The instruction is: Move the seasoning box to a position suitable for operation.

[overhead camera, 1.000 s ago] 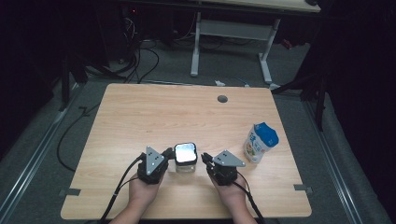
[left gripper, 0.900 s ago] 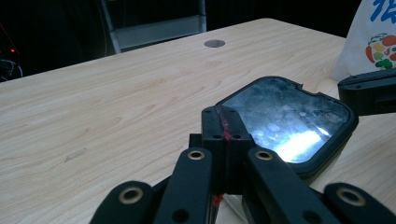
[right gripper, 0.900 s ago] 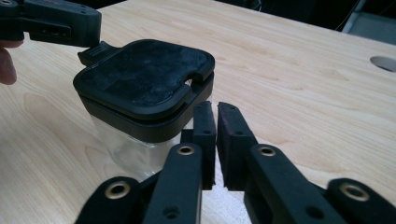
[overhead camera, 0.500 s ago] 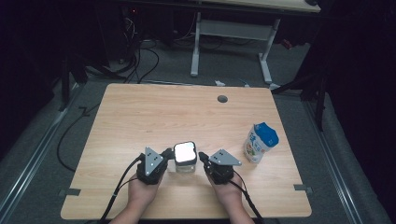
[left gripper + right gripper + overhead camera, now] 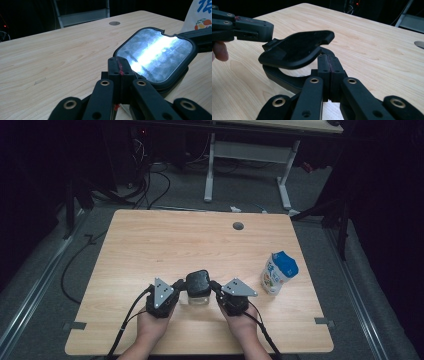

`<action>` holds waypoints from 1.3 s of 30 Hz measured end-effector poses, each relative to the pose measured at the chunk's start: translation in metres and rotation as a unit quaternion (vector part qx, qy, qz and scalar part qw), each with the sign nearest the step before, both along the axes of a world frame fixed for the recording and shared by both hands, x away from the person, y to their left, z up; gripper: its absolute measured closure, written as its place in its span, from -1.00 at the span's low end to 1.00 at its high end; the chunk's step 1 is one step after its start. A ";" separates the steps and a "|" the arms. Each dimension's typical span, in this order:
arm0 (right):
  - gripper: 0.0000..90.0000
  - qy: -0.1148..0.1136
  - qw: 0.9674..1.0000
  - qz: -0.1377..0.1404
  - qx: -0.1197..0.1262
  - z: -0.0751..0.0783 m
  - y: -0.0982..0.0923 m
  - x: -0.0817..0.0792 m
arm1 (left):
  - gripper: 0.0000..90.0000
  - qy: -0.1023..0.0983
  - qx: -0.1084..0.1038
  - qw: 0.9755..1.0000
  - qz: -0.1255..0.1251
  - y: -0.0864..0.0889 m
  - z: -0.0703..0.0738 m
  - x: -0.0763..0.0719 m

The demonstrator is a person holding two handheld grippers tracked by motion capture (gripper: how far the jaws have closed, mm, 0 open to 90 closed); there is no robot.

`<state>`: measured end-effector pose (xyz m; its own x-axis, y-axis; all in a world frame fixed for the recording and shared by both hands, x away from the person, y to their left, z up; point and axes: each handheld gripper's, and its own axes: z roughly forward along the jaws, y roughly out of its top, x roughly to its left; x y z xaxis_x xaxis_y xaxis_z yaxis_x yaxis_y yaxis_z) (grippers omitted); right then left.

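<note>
While both tools clamp the container [image 5: 198, 287], a carton [image 5: 278, 272] stands near.

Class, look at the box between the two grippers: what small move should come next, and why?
Probably raise the lid clear. The left hand-held gripper pinches its edge, it already tilts above the box, and the right hand-held gripper steadies the rim.

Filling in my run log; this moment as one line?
left gripper: shut on lid | right gripper: shut on container | carton: upright, apart
</note>
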<state>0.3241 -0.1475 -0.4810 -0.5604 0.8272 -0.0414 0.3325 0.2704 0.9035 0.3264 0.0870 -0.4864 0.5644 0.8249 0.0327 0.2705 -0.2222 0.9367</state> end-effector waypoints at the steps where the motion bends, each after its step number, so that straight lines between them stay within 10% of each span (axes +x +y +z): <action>1: 0.99 0.001 1.000 0.000 0.001 -0.001 0.000 0.000 | 1.00 -0.001 -0.001 1.000 0.000 0.000 0.000 0.000; 39: 0.99 -0.019 0.997 0.056 0.052 0.005 0.043 -0.013 | 0.99 0.036 -0.015 0.999 0.009 0.034 -0.022 -0.002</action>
<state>0.3114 -0.1047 -0.4765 -0.6486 0.7609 0.0191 0.2714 0.2078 0.9398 0.3239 0.1205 -0.5082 0.5503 0.8344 -0.0315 0.3407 -0.1899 0.9208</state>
